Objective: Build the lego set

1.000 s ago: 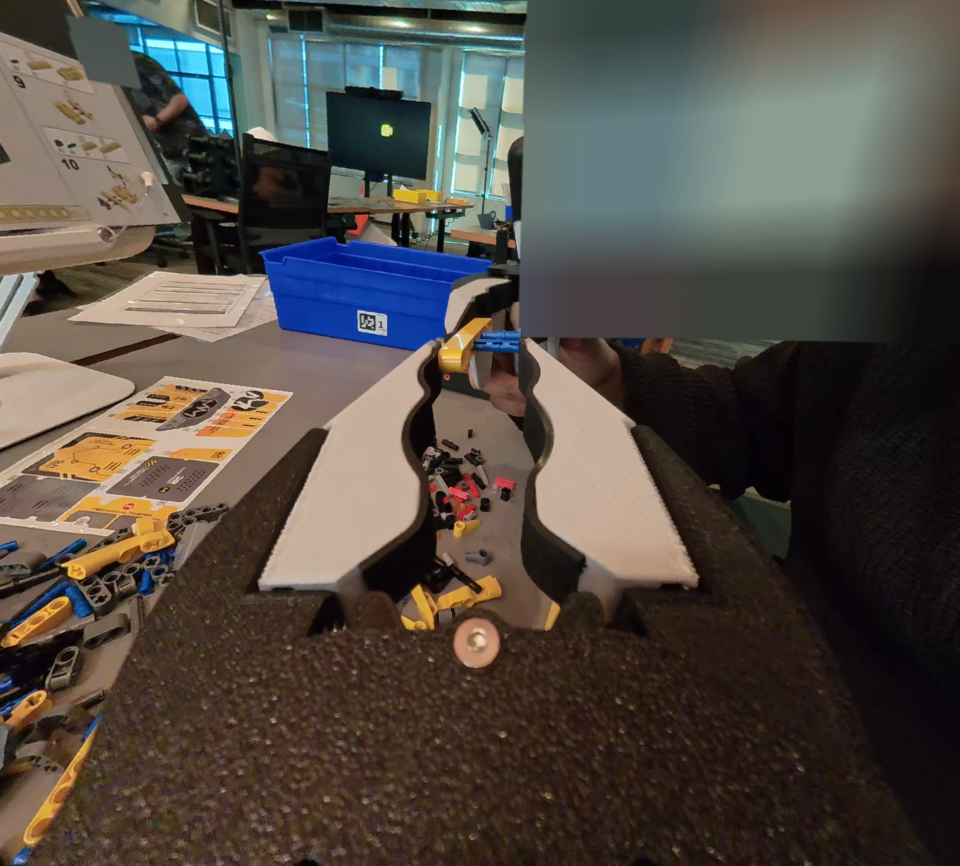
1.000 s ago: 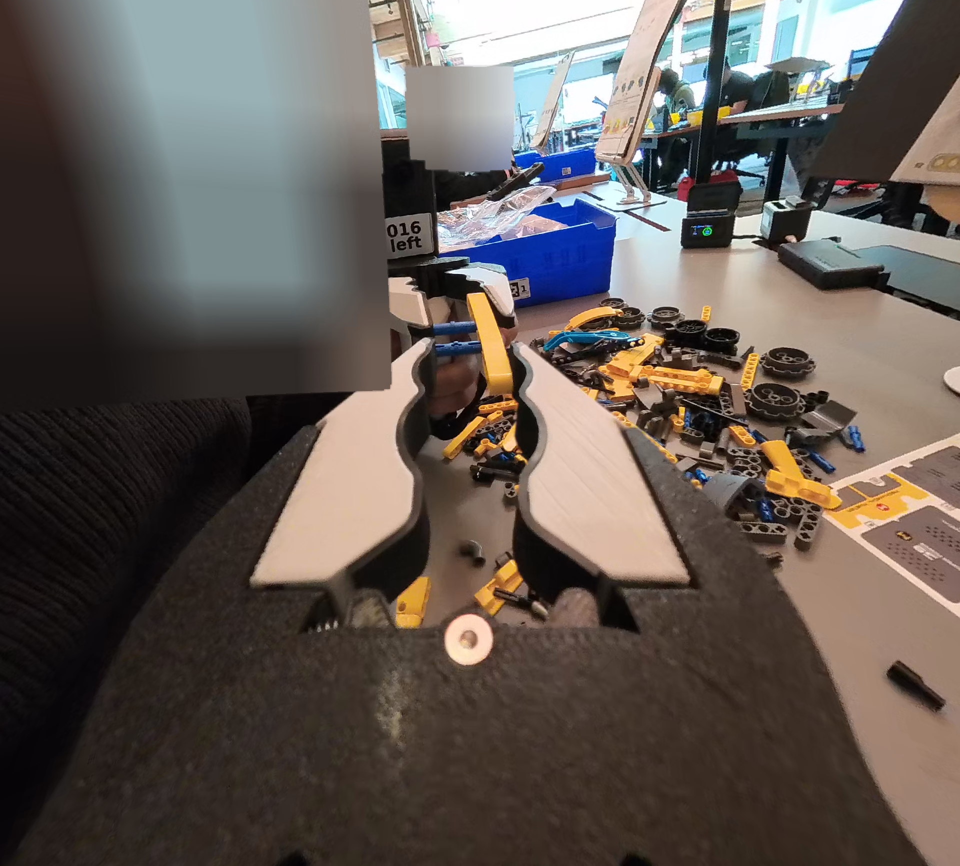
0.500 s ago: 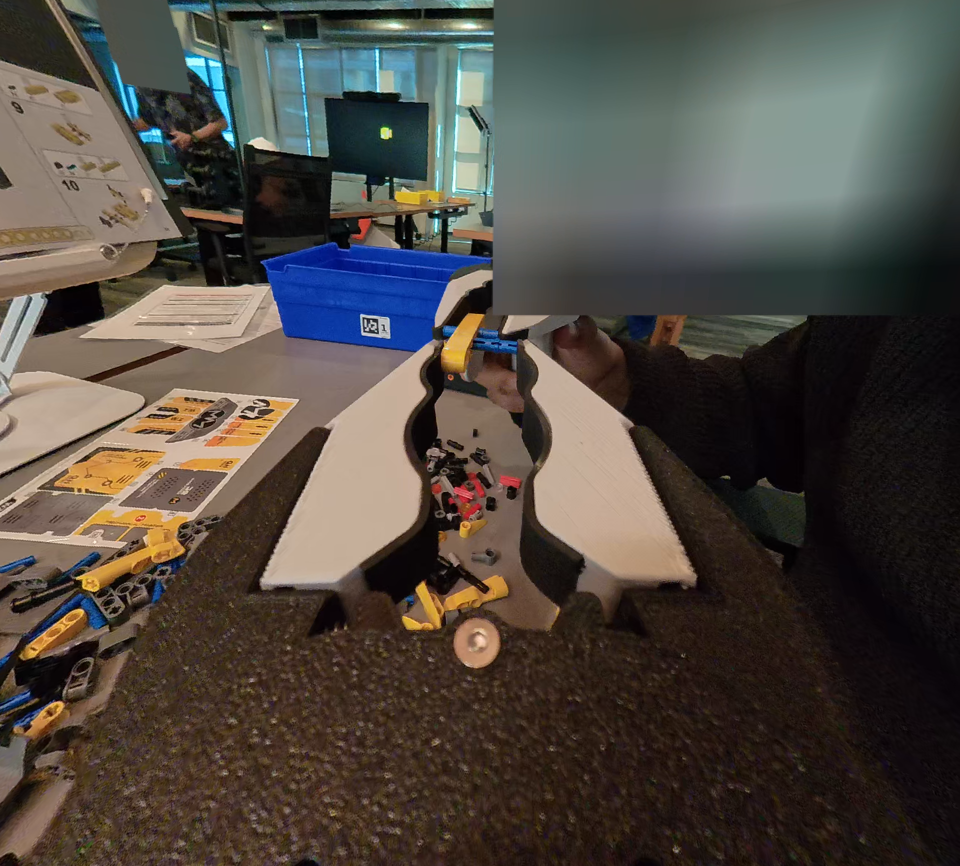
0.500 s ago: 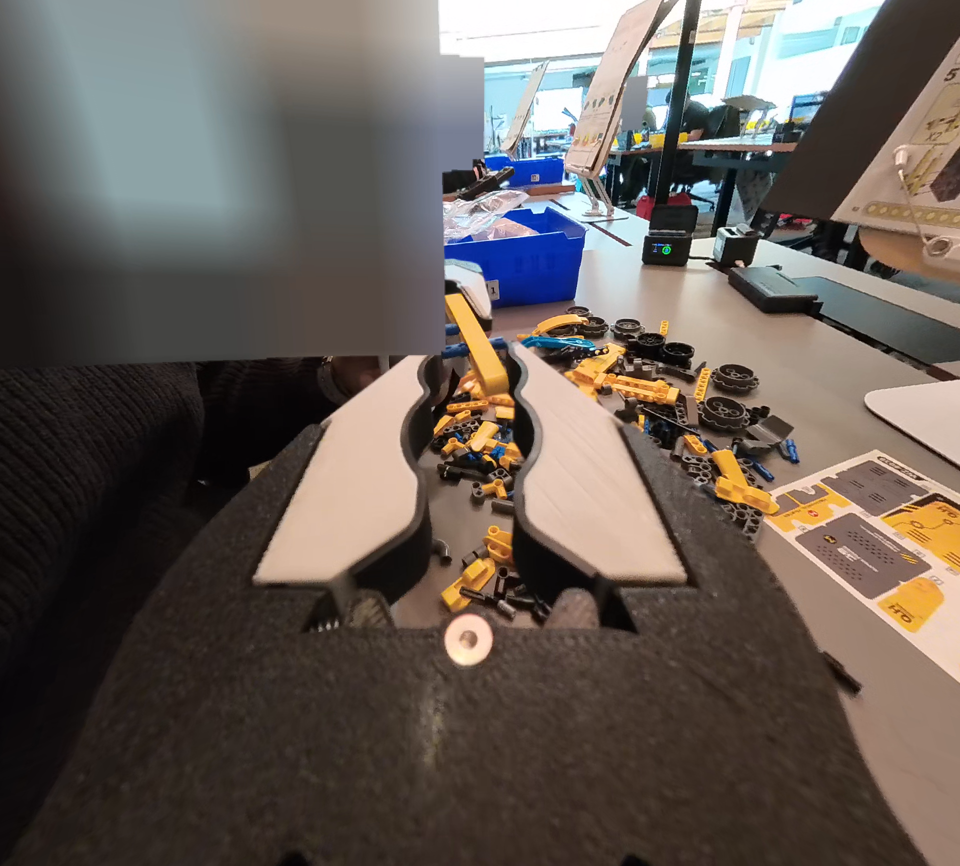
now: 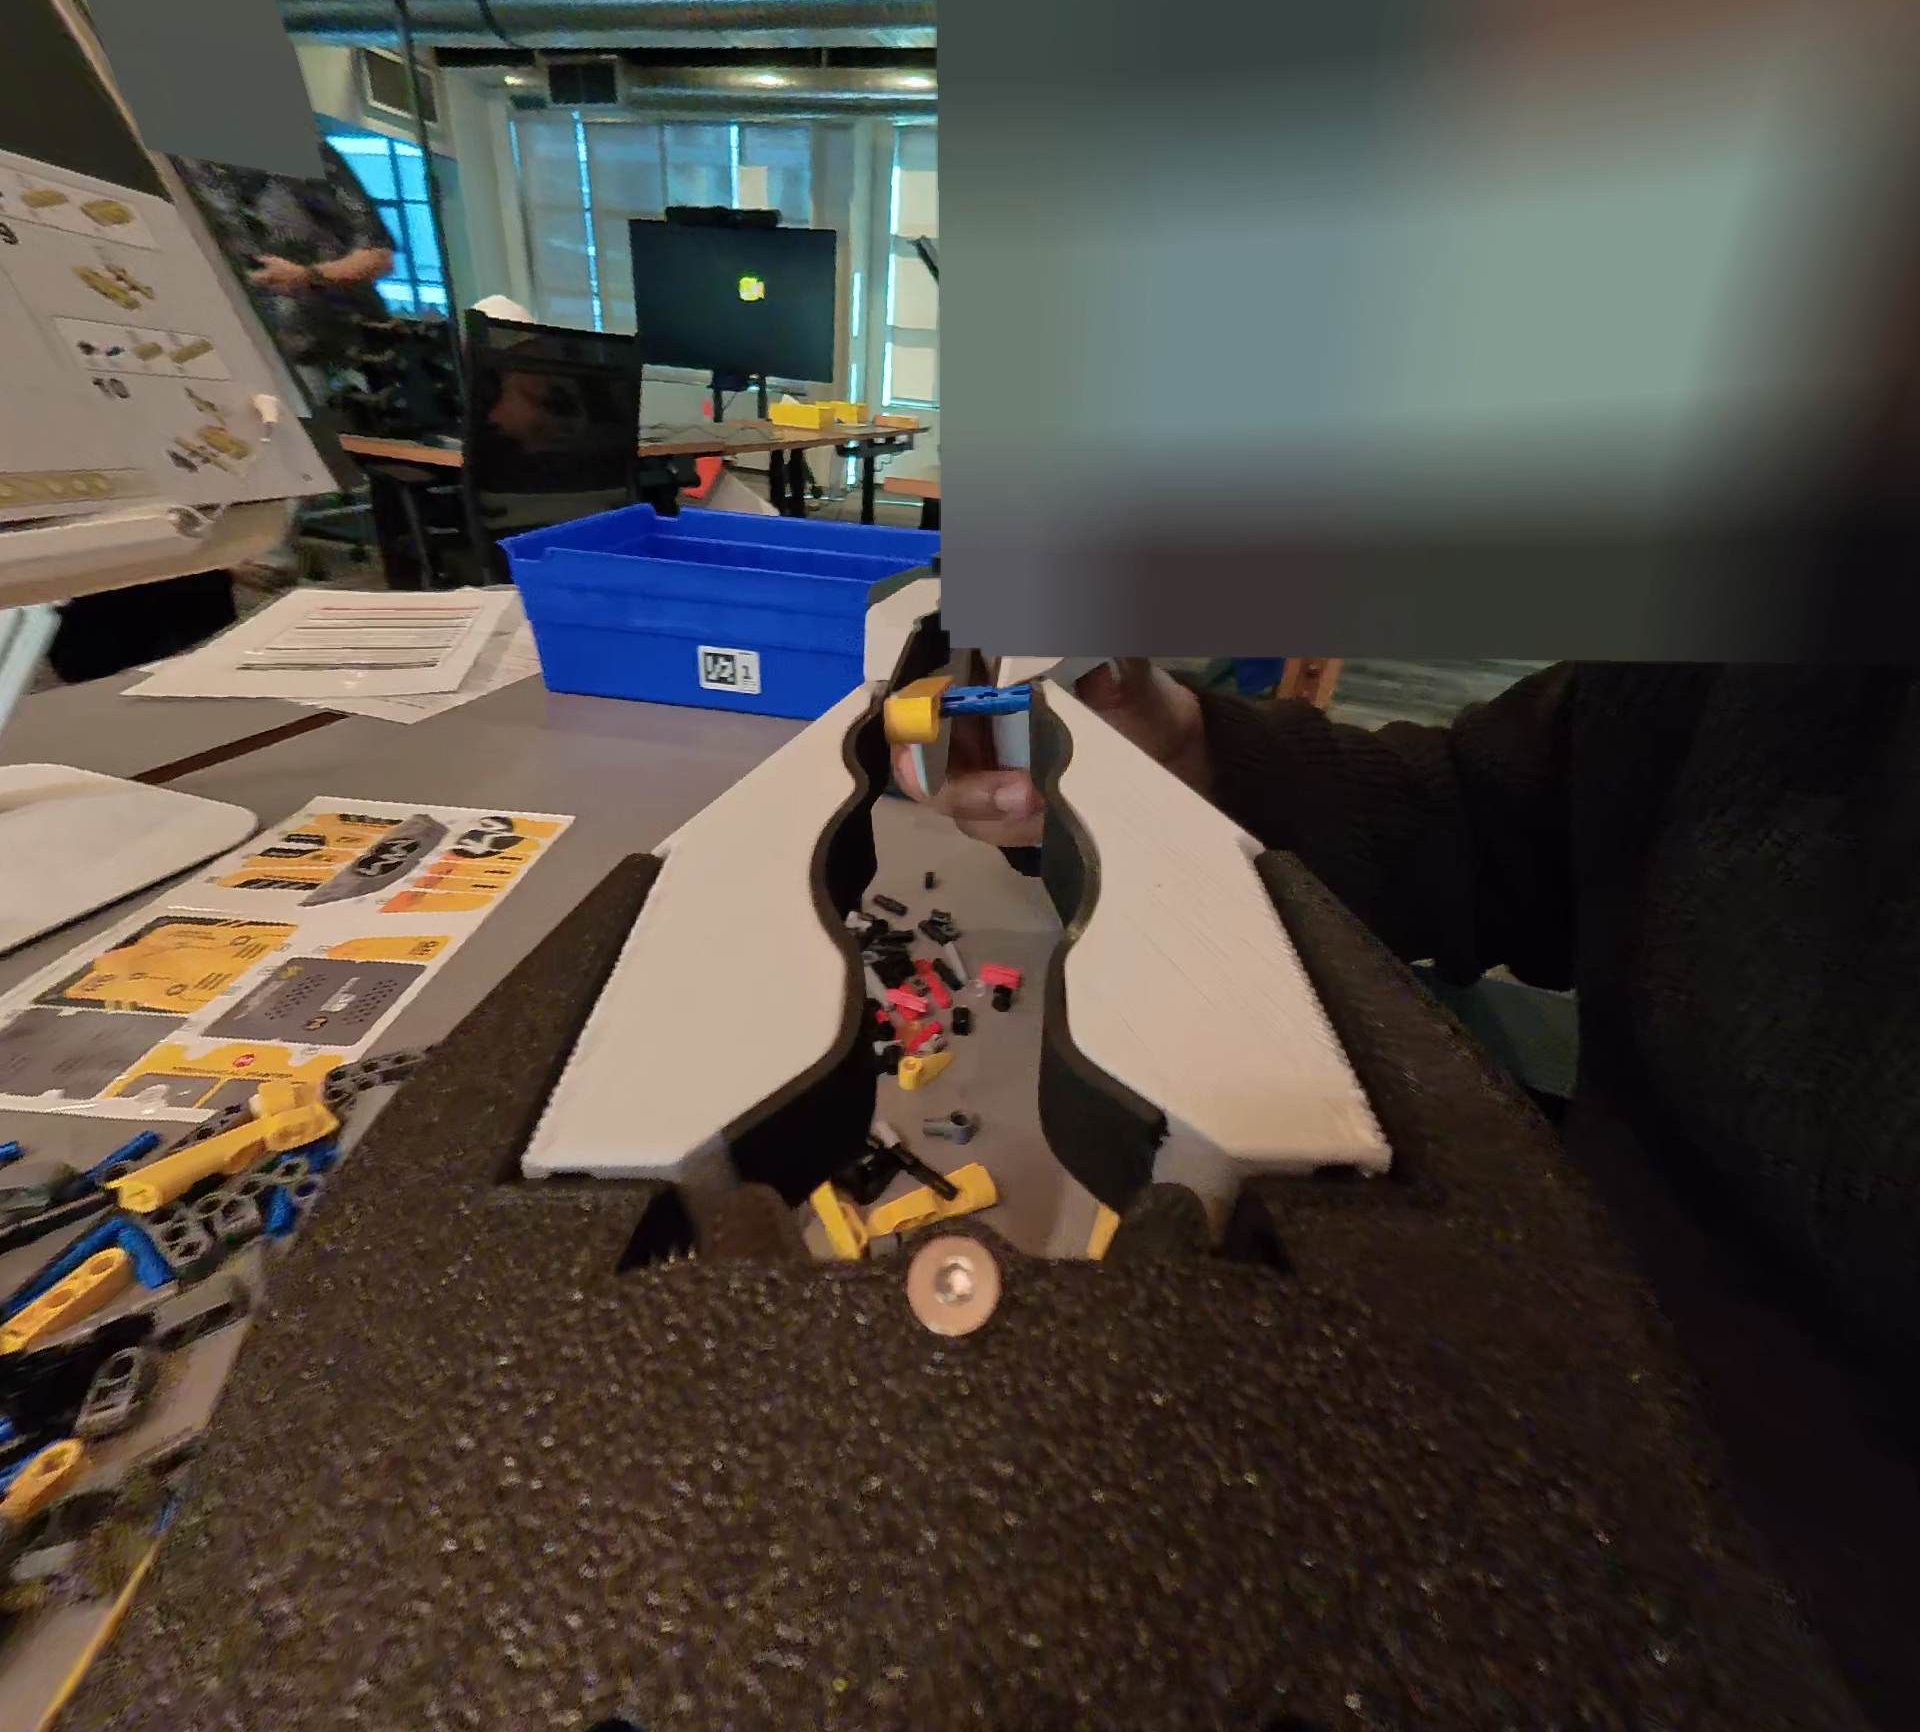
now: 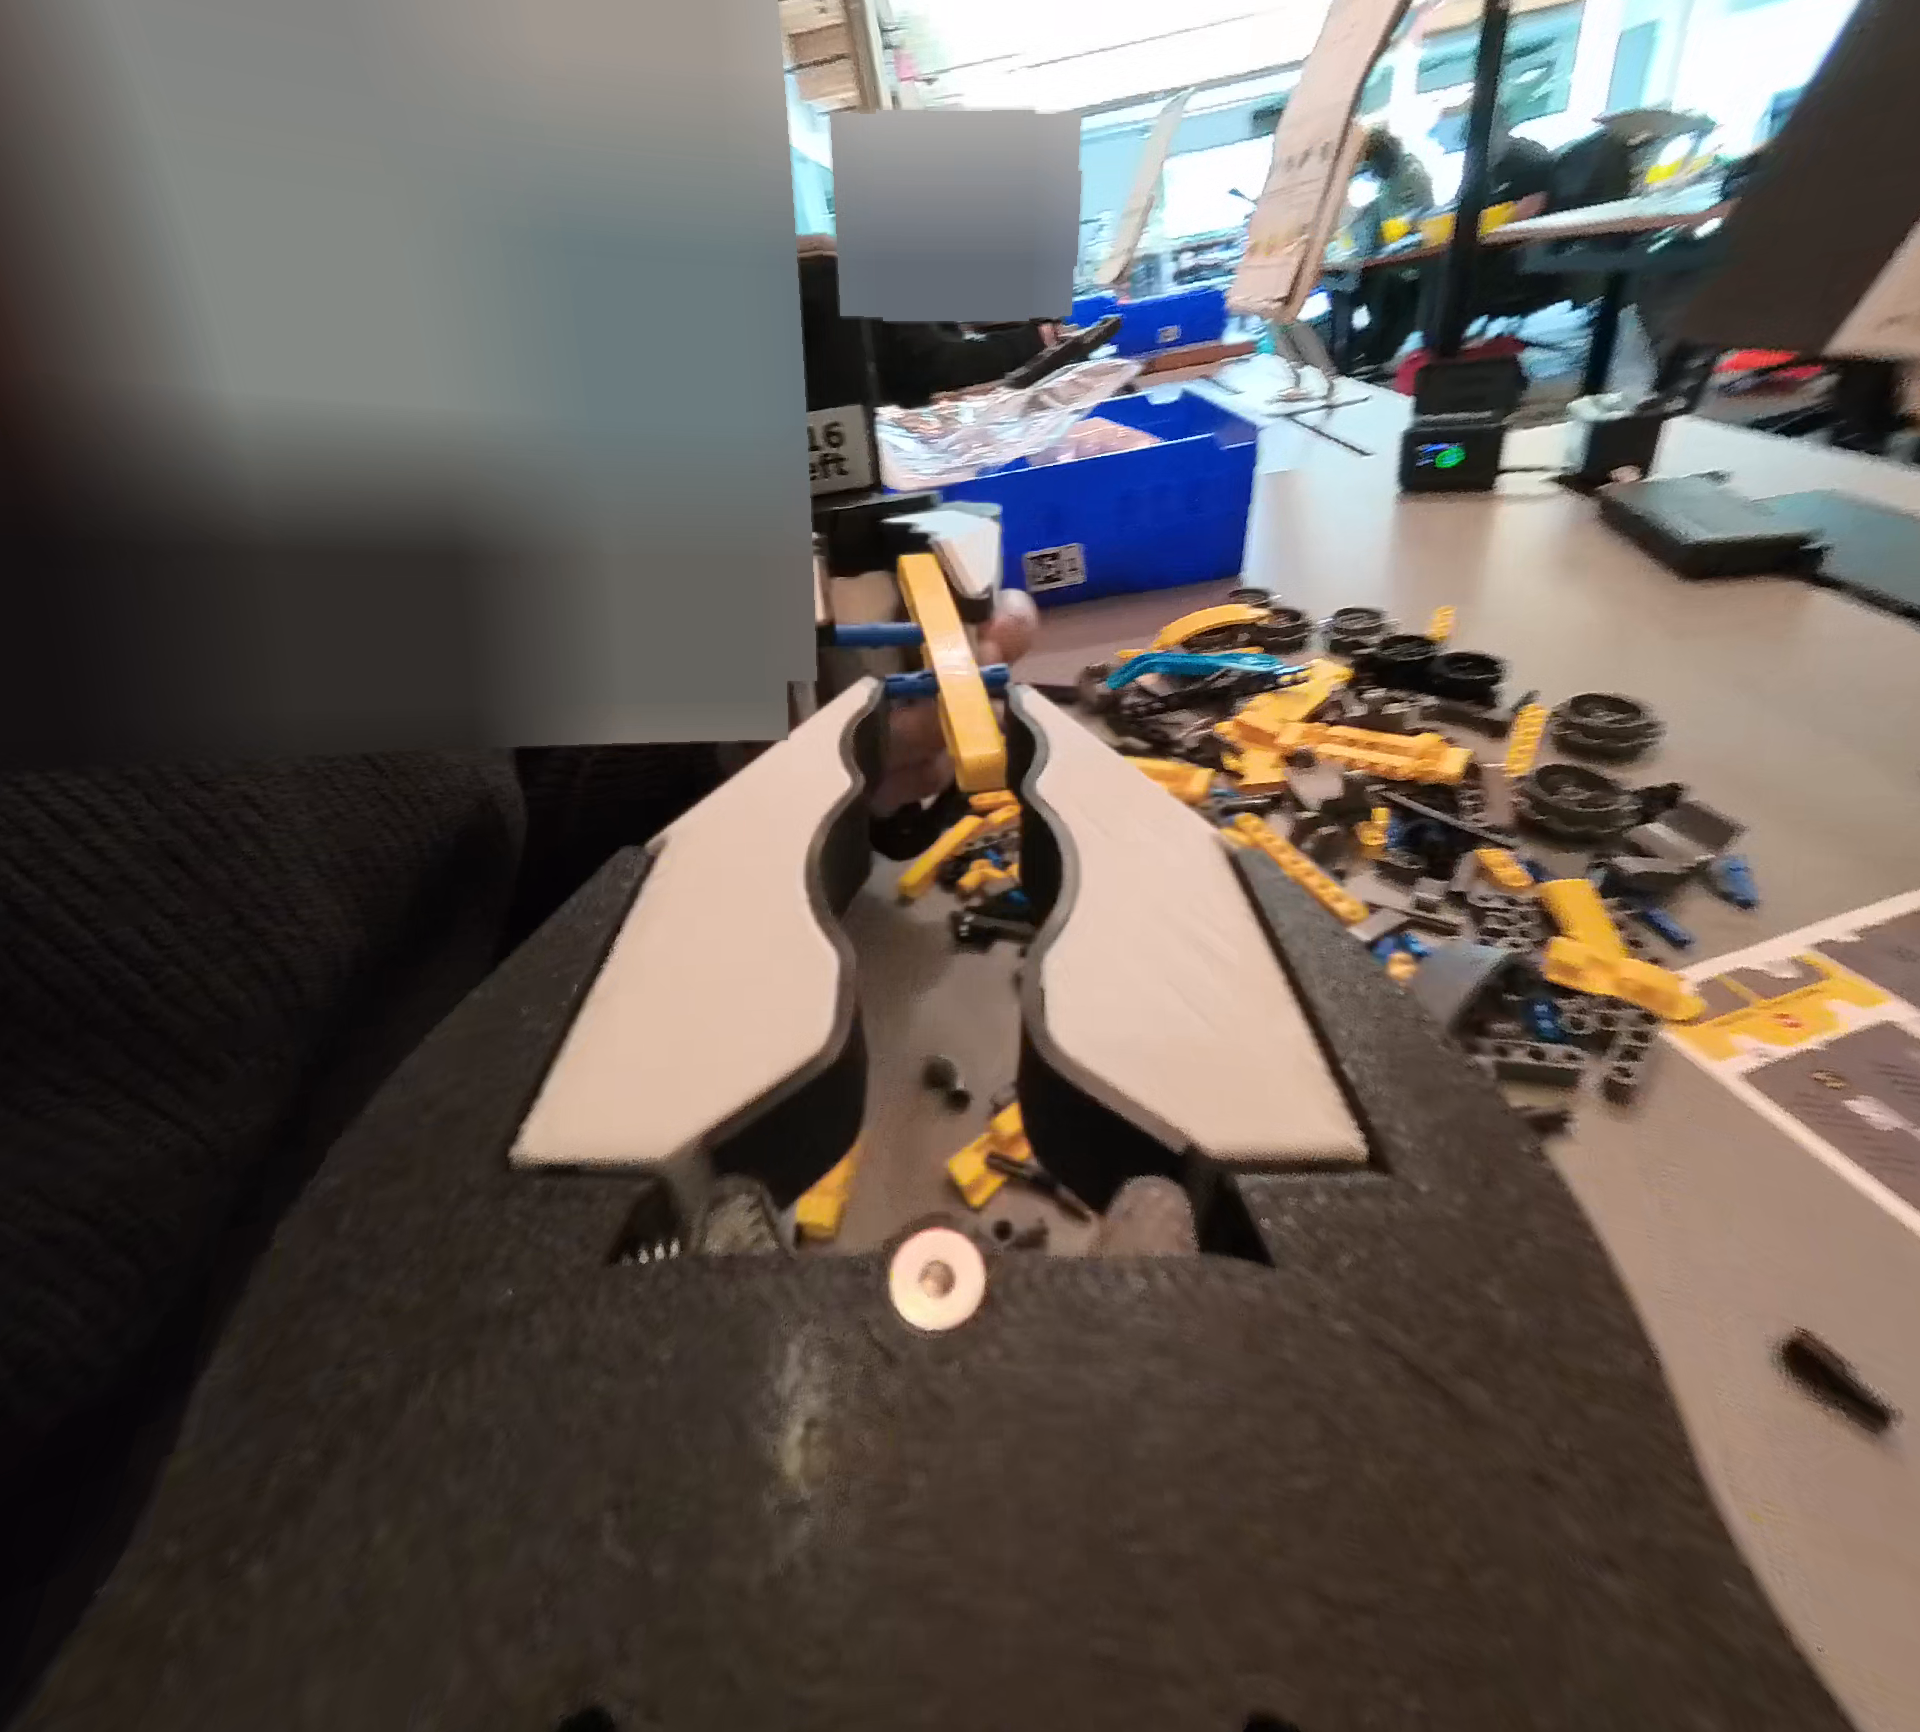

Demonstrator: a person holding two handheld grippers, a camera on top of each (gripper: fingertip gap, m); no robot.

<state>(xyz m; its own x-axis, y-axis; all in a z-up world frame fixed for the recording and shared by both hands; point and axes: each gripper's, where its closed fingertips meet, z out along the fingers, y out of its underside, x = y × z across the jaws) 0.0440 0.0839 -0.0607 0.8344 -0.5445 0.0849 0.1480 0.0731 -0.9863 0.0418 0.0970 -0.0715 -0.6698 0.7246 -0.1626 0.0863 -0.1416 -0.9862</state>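
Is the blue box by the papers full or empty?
Looks empty: the blue box shows only bare blue walls inside, though its floor is hidden behind the front wall.

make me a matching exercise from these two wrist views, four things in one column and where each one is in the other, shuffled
Things
1. yellow beam
2. blue bin
3. sticker sheet
4. black wheels

Places
A. flat on the grey table, left of the left gripper
B. at the far edge of the loose parts pile
C. upright between the fingertips of the right gripper, blue pins through it
D. on the table beyond the left gripper, a square tag on its front

Pairs: 1-C, 2-D, 3-A, 4-B
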